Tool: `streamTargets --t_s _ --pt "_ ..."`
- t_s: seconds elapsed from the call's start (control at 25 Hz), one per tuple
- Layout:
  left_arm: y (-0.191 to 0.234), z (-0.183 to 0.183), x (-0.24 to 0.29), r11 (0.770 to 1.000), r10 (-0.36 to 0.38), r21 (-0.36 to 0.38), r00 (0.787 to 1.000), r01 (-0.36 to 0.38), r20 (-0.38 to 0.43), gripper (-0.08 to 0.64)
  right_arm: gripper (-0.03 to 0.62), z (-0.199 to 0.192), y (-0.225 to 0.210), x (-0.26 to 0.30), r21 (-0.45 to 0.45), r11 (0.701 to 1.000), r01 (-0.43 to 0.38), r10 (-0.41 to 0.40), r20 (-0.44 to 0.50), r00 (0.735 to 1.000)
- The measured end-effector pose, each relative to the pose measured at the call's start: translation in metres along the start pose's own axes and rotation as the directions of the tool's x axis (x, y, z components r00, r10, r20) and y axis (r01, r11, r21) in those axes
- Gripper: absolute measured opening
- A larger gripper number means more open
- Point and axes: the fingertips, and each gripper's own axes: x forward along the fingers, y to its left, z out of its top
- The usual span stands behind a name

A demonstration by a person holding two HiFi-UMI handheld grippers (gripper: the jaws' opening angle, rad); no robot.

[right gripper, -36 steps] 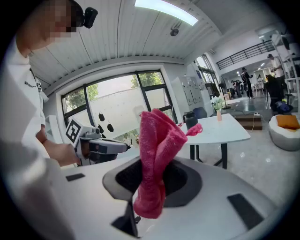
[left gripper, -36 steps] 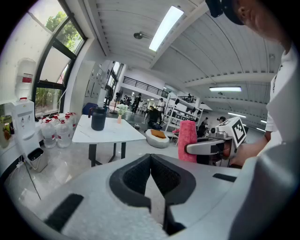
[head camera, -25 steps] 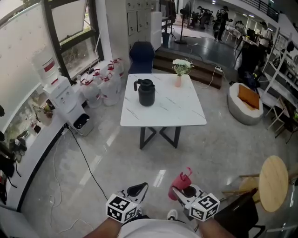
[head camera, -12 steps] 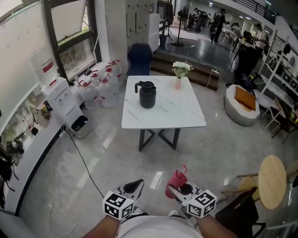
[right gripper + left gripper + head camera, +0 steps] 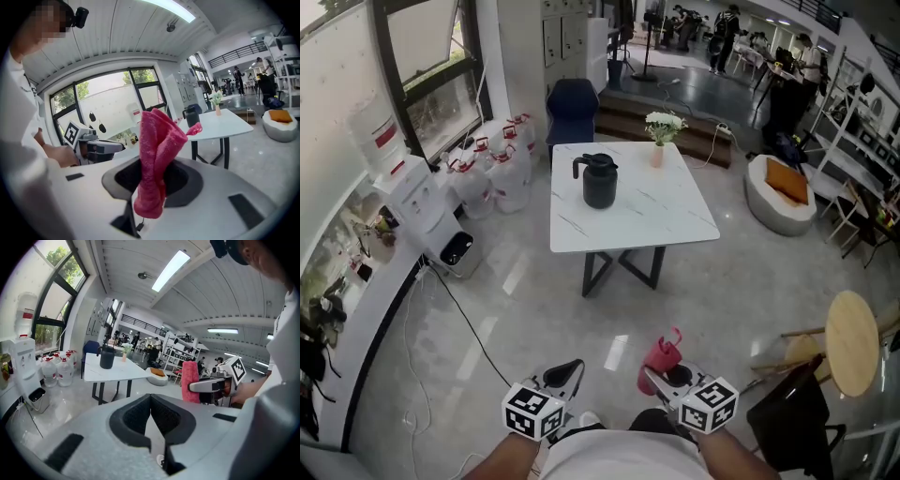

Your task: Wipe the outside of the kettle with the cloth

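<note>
Kettle (image 5: 599,182), black with its lid on, stands upright on the white surface (image 5: 661,220) far ahead of you, well apart from both claws. Your left claw (image 5: 150,398) is fully closed, pad against pad, with nothing in it. Your right claw (image 5: 152,182) is clamped on the pink cloth (image 5: 157,140), which rises from it in a bunched fold. At the left, by the window, water jugs (image 5: 492,171) stand on the floor; how full they are cannot be made out. On the surface, just right of the kettle and beyond it, a small vase (image 5: 657,156) holds white flowers (image 5: 664,123).
</note>
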Motion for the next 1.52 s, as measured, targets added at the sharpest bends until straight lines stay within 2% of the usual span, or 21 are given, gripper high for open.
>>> streamTargets --t_s 0.2,0.52,0.8,1.08,1.32,1.52 --pt "0.011 -0.009 0.003 0.999 -0.015 -0.033 1.0 0.014 -0.017 0.0 0.123 -0.01 0.002 0.008 0.022 1.0 0.001 0.0 -0.044 0.999" --pt "0.033 0.011 0.036 0.999 -0.019 -0.029 1.0 0.019 -0.017 0.0 0.123 0.011 -0.032 0.042 0.045 0.999 -0.003 0.005 -0.038 0.999" --pt "0.073 0.042 0.081 0.999 0.039 -0.031 0.998 -0.041 -0.038 0.0 0.123 0.054 -0.085 0.087 0.054 0.997 -0.046 0.047 -0.027 0.999" --pt "0.095 0.11 0.145 0.998 0.057 0.002 0.998 -0.057 0.003 0.0 0.123 0.11 -0.143 0.129 0.026 0.994 -0.103 0.104 -0.024 0.994" --pt "0.112 0.128 0.178 0.994 0.103 -0.022 0.995 -0.103 -0.005 0.0 0.123 0.136 -0.182 0.153 0.016 0.989 -0.147 0.147 -0.027 0.989" --pt "0.12 0.139 0.208 0.991 0.135 -0.014 0.991 -0.135 -0.01 0.0 0.123 0.148 -0.211 0.169 0.013 0.983 -0.185 0.185 -0.026 0.982"
